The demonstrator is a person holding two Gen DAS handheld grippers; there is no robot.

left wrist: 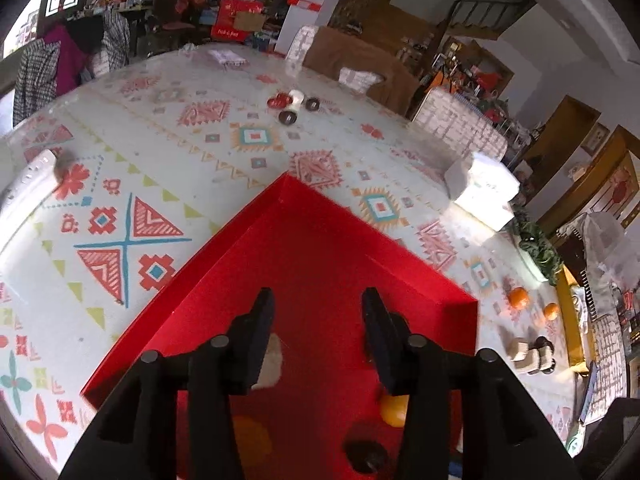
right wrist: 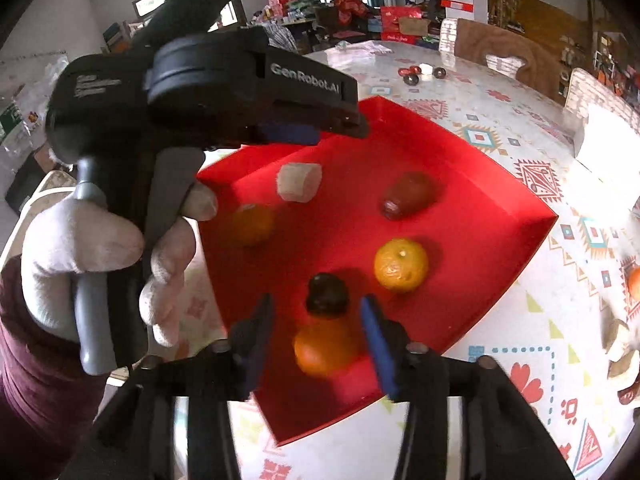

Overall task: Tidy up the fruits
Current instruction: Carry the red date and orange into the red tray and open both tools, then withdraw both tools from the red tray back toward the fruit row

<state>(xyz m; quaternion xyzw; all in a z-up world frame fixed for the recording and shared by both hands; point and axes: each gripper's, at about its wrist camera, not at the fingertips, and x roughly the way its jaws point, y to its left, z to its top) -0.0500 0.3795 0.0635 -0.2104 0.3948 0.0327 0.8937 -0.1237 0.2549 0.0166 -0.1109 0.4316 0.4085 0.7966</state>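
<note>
A red tray lies on the patterned table under both grippers. My left gripper hangs open over it, with a pale fruit chunk loose beside its left finger. In the tray lie a mandarin, a reddish fruit, a dark round fruit, the pale chunk and a blurred orange. My right gripper is open, and another orange sits between its fingers with a gap on each side. A white-gloved hand holds the left tool.
On the table right of the tray lie two oranges and pale chunks. A white tissue pack stands further back. Small red and dark items sit near the far edge. Chairs line that far side.
</note>
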